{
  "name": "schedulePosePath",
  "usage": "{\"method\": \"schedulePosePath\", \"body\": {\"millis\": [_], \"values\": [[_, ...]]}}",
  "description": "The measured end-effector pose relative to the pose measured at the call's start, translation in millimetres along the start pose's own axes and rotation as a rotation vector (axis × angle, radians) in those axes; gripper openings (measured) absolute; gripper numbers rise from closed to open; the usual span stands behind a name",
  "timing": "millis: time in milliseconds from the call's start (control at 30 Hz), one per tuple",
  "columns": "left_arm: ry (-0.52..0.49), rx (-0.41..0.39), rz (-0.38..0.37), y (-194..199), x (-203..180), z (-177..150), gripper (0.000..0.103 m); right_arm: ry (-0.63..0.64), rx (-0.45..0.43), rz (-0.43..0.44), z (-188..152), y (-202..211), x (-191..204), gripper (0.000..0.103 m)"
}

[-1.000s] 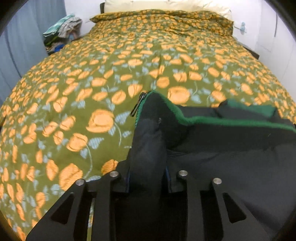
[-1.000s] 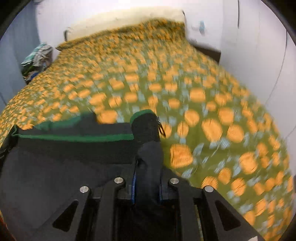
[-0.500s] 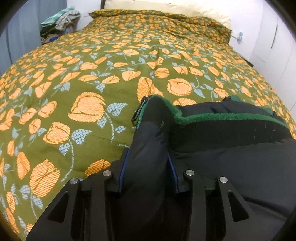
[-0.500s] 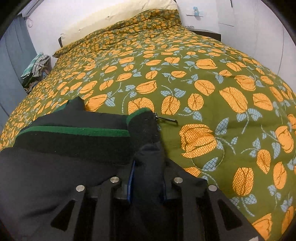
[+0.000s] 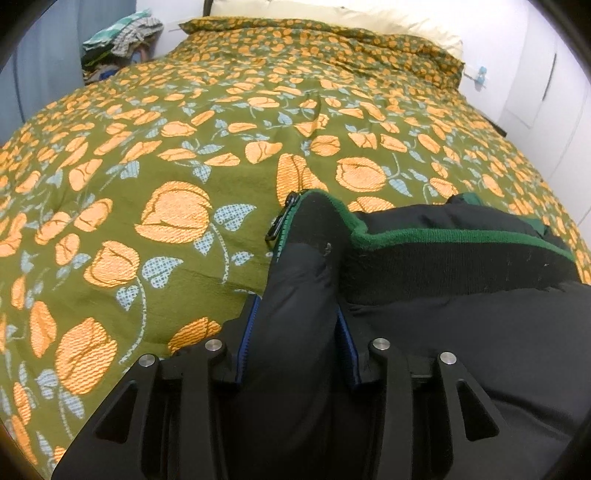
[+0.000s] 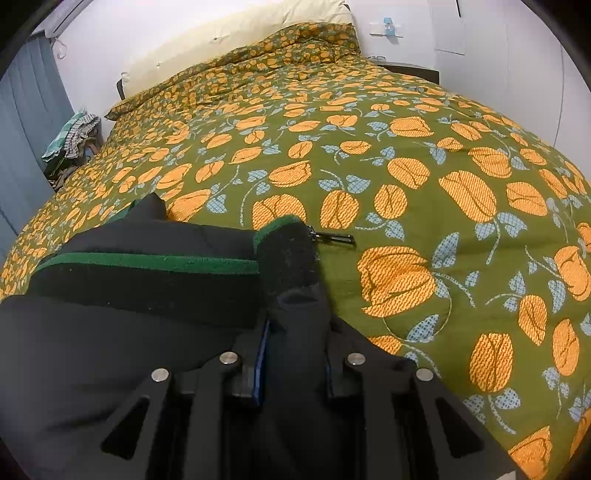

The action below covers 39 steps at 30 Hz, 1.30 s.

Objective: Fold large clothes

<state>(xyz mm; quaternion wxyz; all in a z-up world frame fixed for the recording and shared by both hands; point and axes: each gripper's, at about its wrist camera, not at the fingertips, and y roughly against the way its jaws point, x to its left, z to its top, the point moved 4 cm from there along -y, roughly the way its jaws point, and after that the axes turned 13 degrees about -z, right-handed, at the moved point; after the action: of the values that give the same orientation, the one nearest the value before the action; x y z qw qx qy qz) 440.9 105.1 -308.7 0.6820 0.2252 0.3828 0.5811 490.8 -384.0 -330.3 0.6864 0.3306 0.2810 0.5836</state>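
Note:
A black padded jacket (image 5: pixel 461 332) with a green-trimmed ribbed collar (image 5: pixel 443 236) lies on the flowered bedspread (image 5: pixel 147 166). My left gripper (image 5: pixel 295 332) holds the jacket's left front corner by the zipper pull (image 5: pixel 275 229). Its jaws are opening, and puffy fabric still fills the gap and touches both blue pads. My right gripper (image 6: pixel 295 343) is shut on the opposite corner of the jacket (image 6: pixel 110 332). There the collar end (image 6: pixel 288 254) and a second zipper pull (image 6: pixel 334 238) rest on the bedspread (image 6: pixel 406 166).
A cream pillow (image 5: pixel 332 18) lies at the head of the bed. Beyond the bed's far left corner, a pile of clothes (image 5: pixel 118 40) sits beside a grey-blue curtain (image 6: pixel 29 110). White walls and a dark nightstand (image 6: pixel 413 68) border the right side.
Both grippers have sunk toward the bed with the jacket, and its collar edge now rests on the bedspread. The left jaws stand wider around the fabric than before.

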Motion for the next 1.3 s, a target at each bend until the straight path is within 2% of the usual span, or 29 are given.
{"method": "schedulePosePath", "body": {"millis": [67,100,200,233,300,367,433,500,600,733,767,867,933,1100,1133,1200,1300], "values": [[-0.009,0.013,0.042,4,-2,1,0.054,0.006,-0.005,-0.007,0,2,0,0.023],[-0.015,0.031,0.073,7,-3,3,0.056,0.01,-0.004,-0.011,1,4,0,0.024],[-0.049,0.102,0.103,26,-10,10,0.058,0.036,0.029,-0.015,9,12,-1,0.027],[-0.056,0.106,0.1,36,-14,12,0.058,0.04,0.037,-0.024,12,18,-2,0.031],[-0.069,0.068,0.028,71,-30,14,0.062,0.02,0.036,-0.027,17,39,-10,0.058],[-0.077,0.026,-0.048,100,-49,11,0.077,-0.013,-0.008,0.011,19,68,-21,0.064],[-0.103,0.018,-0.144,118,-77,6,0.08,-0.023,-0.043,0.048,17,97,-29,0.064],[-0.147,0.052,-0.223,117,-110,2,0.08,-0.023,-0.065,0.099,10,124,-35,0.064],[-0.165,0.095,-0.276,93,-147,9,0.08,-0.032,-0.067,0.196,-7,155,-38,0.064],[-0.11,0.173,-0.283,31,-160,11,0.08,-0.047,-0.073,0.317,-44,195,-36,0.064],[-0.12,0.189,-0.269,18,-163,6,0.081,-0.051,-0.074,0.335,-52,202,-36,0.064],[-0.211,0.173,-0.226,1,-169,-13,0.086,-0.072,-0.063,0.359,-76,214,-39,0.064],[-0.212,0.173,-0.221,-7,-165,-19,0.086,-0.096,-0.047,0.371,-89,216,-43,0.064],[-0.23,0.178,-0.193,0,-167,-20,0.085,-0.134,0.019,0.379,-119,208,-44,0.064],[-0.234,0.189,-0.191,5,-168,-19,0.082,-0.136,0.028,0.377,-122,207,-44,0.064],[-0.237,0.207,-0.219,26,-173,-21,0.081,-0.138,0.038,0.383,-126,209,-43,0.064],[-0.241,0.201,-0.286,56,-177,-34,0.082,-0.113,0.004,0.4,-129,221,-39,0.064]]}}
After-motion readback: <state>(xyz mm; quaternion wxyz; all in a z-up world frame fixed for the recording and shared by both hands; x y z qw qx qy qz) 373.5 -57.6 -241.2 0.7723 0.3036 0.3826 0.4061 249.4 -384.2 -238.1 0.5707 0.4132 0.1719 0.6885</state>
